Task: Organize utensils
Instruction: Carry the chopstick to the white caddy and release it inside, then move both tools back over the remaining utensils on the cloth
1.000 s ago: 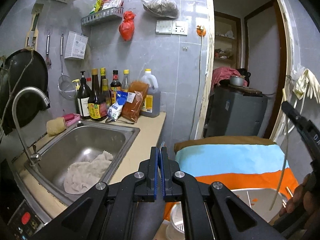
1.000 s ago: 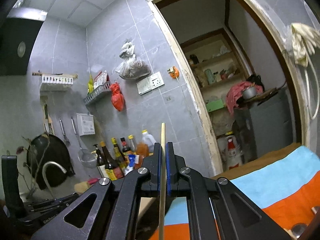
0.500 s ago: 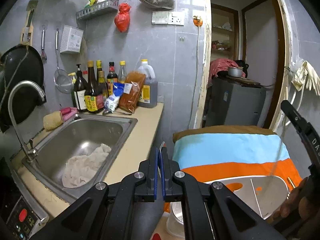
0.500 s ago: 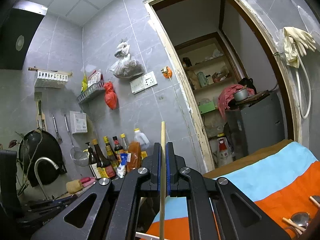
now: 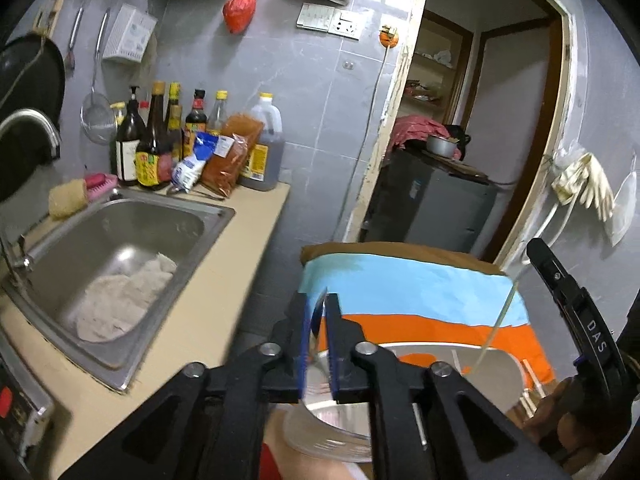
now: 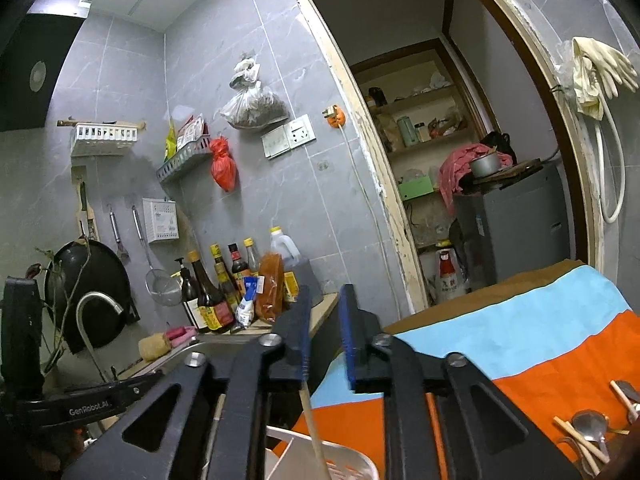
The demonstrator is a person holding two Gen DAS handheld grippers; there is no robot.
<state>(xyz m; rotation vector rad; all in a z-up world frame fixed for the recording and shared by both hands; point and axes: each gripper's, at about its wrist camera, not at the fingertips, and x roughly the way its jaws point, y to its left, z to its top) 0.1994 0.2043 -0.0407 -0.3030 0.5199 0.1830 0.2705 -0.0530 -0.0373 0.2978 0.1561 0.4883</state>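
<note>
Left gripper [image 5: 320,332]: I see my jaws opening at lower centre of the left wrist view, a small gap between the blue pads; the rim of a clear glass plate [image 5: 320,424] stands in that gap, and I cannot tell whether the pads touch it.

Right gripper [image 6: 326,332]: my jaws are opening at lower centre of the right wrist view, a clear gap between them; a wooden chopstick [image 6: 314,436] slants down from the lower end of the left pad, and I cannot tell if it touches that pad.

White basket [image 6: 344,466]: a slotted plastic rim at the bottom centre of the right wrist view, the chopstick's lower end running into it.

Loose utensils: a metal spoon [image 6: 588,426] and more chopsticks [image 6: 576,436] lie on the cloth at the lower right of the right wrist view.

Striped cloth [image 6: 520,332]: bands of brown, light blue and orange cover the surface from centre to right.

Steel tray [image 5: 492,372]: it lies on the cloth right of my left jaws, lower right of the left wrist view.

Sink [image 5: 60,240]: at the left of the left wrist view, a pale rag [image 5: 124,296] crumpled in its basin.

Bottles [image 5: 160,140]: sauce bottles and an oil jug stand against the grey tiled wall behind the sink, upper left.

Doorway: open at upper right in both views, a grey appliance [image 5: 436,208] beyond it.
</note>
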